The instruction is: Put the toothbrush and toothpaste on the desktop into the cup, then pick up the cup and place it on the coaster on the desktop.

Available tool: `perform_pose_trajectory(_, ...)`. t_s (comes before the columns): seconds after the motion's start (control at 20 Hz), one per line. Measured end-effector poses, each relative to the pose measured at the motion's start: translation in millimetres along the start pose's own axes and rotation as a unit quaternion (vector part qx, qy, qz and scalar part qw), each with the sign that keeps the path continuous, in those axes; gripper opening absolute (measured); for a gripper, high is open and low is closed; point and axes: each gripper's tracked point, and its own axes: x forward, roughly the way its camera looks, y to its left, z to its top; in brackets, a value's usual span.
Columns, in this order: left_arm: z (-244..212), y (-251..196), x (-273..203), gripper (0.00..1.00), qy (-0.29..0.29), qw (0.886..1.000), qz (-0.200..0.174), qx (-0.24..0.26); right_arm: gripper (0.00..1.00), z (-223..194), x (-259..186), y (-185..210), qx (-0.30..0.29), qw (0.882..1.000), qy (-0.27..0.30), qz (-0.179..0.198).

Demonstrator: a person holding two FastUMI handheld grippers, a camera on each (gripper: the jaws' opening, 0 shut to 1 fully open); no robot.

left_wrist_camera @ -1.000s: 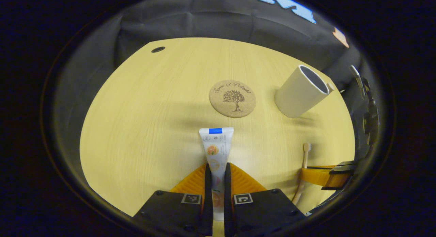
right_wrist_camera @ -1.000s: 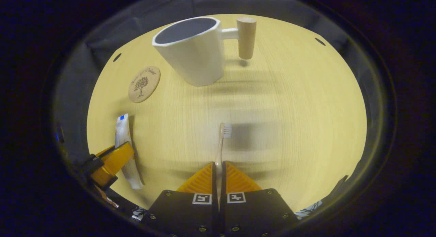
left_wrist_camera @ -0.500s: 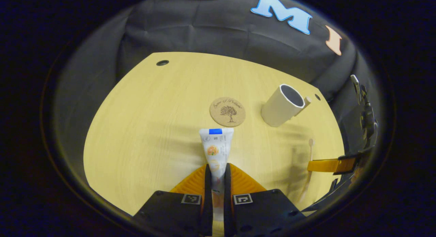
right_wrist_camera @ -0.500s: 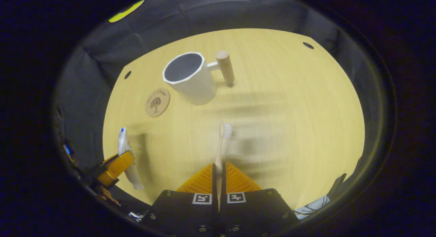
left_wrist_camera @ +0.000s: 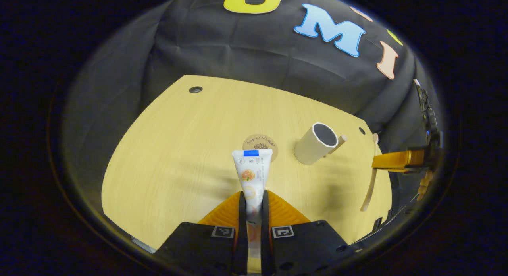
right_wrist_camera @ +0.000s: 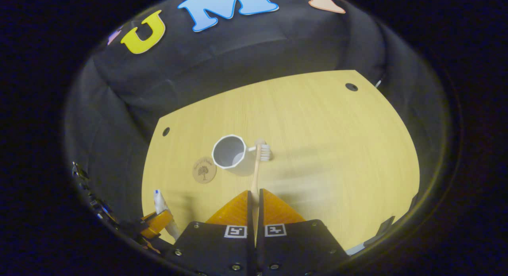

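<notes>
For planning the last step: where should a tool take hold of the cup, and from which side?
Probably the wooden peg handle, from the side away from the coaster. The cup stands upright, and the handle juts sideways, clear of its wide body.

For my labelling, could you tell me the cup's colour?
The cup is white, clearest in the right gripper view.

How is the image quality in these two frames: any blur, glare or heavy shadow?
Left gripper view: toothpaste sharp, desktop evenly lit with soft shadows, fisheye bending the desk edge. Right gripper view: toothbrush and cup clear, faint streaky smear on the desktop right of the bristles; no glare.
</notes>
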Motion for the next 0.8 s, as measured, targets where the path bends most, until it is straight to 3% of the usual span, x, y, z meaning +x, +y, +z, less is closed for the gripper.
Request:
perform_pose_trajectory(0.35,11,-6,-31,0.19,-0.025,0.999,0.012,-0.018,0.02,68,7,18,0.010,0.996,-0.082,0.022)
perform_pose_trajectory(0.8,3,29,-81,0.20,-0.044,0.994,0.081,-0.052,0.02,137,69,59,0.024,0.990,-0.126,0.058)
